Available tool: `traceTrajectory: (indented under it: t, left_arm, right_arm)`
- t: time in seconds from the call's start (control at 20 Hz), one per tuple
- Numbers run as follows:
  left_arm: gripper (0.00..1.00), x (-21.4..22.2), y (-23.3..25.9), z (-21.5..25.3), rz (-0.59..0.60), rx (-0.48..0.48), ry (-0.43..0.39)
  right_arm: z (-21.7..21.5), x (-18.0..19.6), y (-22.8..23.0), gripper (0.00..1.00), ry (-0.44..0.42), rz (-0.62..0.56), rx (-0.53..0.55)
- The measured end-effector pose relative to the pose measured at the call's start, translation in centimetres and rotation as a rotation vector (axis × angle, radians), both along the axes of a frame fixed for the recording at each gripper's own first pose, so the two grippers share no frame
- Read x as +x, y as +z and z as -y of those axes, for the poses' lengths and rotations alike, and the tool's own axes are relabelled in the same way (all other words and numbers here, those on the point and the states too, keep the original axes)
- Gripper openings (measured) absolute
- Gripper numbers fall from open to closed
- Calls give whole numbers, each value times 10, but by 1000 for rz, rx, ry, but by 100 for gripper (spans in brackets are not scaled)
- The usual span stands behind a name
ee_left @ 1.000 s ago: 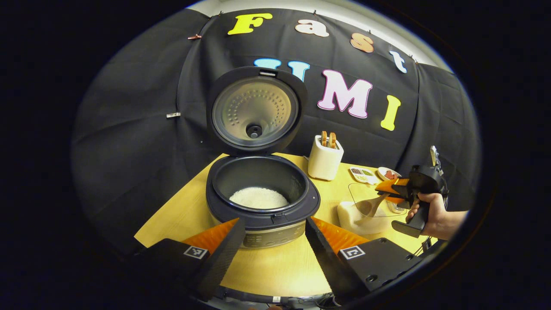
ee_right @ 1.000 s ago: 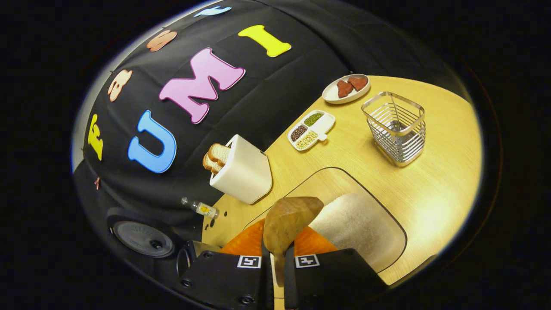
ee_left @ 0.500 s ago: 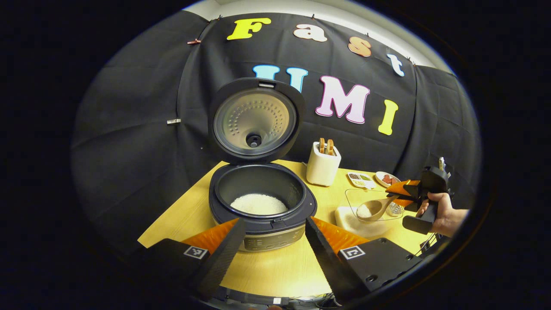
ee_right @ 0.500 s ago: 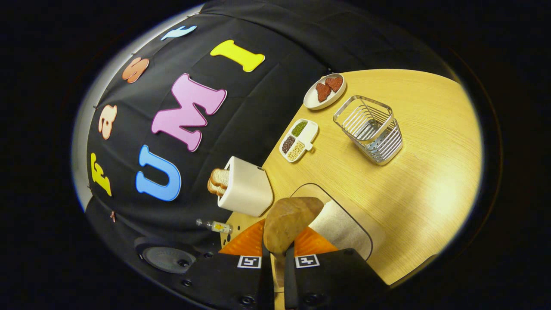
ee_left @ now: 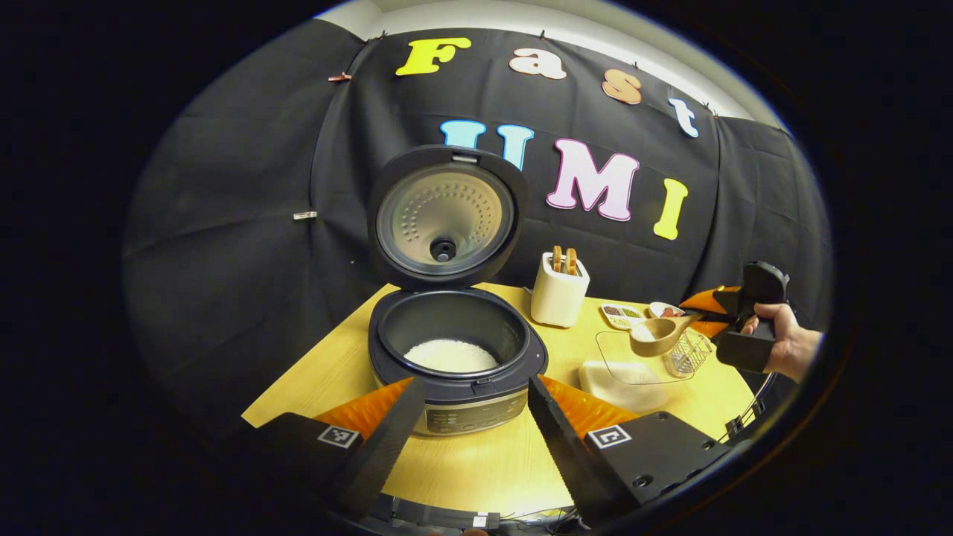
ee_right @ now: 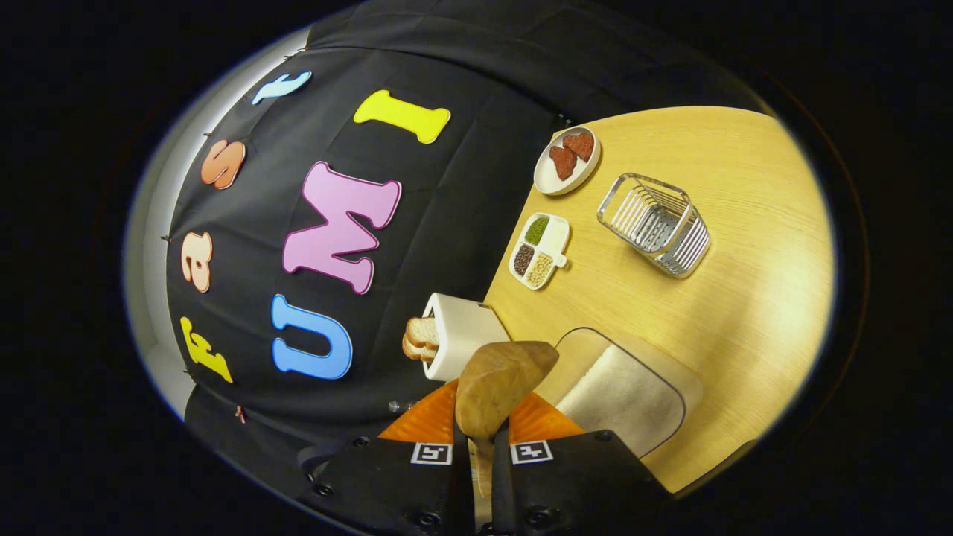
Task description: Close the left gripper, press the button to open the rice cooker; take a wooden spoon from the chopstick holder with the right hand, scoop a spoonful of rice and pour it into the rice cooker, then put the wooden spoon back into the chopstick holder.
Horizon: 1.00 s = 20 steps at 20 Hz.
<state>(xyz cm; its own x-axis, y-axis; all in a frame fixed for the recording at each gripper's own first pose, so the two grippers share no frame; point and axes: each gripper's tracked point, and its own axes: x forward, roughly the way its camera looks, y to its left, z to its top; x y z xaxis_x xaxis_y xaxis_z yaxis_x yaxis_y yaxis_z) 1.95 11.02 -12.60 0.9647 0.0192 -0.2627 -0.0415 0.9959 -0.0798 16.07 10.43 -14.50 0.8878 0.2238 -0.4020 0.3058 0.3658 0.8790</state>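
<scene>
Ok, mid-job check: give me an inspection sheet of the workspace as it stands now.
Surface: wooden table, bare at the front.
Job's things: rice cooker open, lid upright, white rice in the pot. Wooden spoon holds some rice, raised above the clear rice container. Wire chopstick holder looks empty.
Clutter: toaster with bread slices; divided tray of beans; small plate with reddish pieces.
Grippers: left gripper open, in front of the cooker; right gripper shut on the spoon handle, held by a hand.
Cables: some at the table's near edge.
Surroundings: black cloth wall.
</scene>
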Motion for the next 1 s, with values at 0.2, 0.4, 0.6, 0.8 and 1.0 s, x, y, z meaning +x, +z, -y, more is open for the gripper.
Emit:
traceTrajectory:
  t: [0.2,0.4,0.6,0.8,1.0]
  left_arm:
    - [96,-6,4,-11,21,-11,33]
    - [96,-12,7,-27,36,-36,79]
    - [96,-18,4,-49,39,-43,138]
    - [96,-25,-2,-69,28,-64,187]
    - [95,-29,-6,-84,21,-76,227]
  right_arm:
    - [-43,12,32,14,77,45,11]
    - [-105,18,54,14,179,80,20]
    - [-167,21,63,14,280,99,20]
    - [-220,25,62,14,369,127,-35]
    - [-263,20,65,13,481,216,-197]
